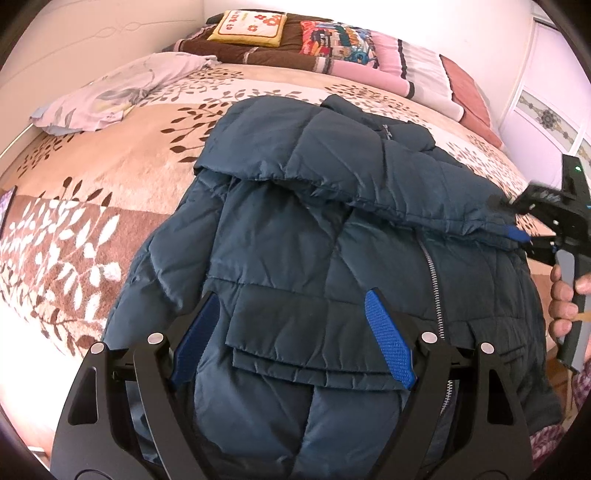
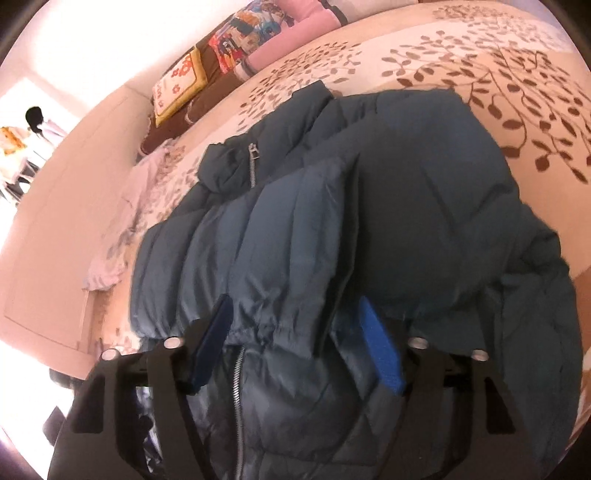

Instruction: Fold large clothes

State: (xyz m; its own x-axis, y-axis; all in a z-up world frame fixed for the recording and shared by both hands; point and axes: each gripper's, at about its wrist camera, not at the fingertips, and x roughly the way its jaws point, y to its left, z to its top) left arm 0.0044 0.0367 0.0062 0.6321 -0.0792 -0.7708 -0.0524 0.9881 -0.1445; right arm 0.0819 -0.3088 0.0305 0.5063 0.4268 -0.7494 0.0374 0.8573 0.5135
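Observation:
A dark teal puffer jacket [image 1: 314, 240] lies front up on the bed, zipper [image 1: 432, 280] closed. One sleeve [image 1: 332, 158] is folded across the chest, its gathered cuff [image 2: 258, 321] at the jacket's right side. My left gripper [image 1: 291, 332] hangs over the lower front, jaws wide and open, a pocket flap lying between the blue pads [image 1: 388, 339] untouched. My right gripper [image 2: 295, 343] stands open at the cuff, which lies loosely between its fingers. In the left wrist view the right gripper [image 1: 521, 236] shows at the jacket's right edge, held by a hand [image 1: 561, 302].
The bed cover [image 1: 110, 184] is beige with a brown leaf print. A lilac pillowcase [image 1: 110, 92] lies left of the jacket. Cushions [image 1: 251, 27] and folded blankets [image 1: 424, 70] line the head of the bed. A white wardrobe [image 1: 546, 110] stands on the right.

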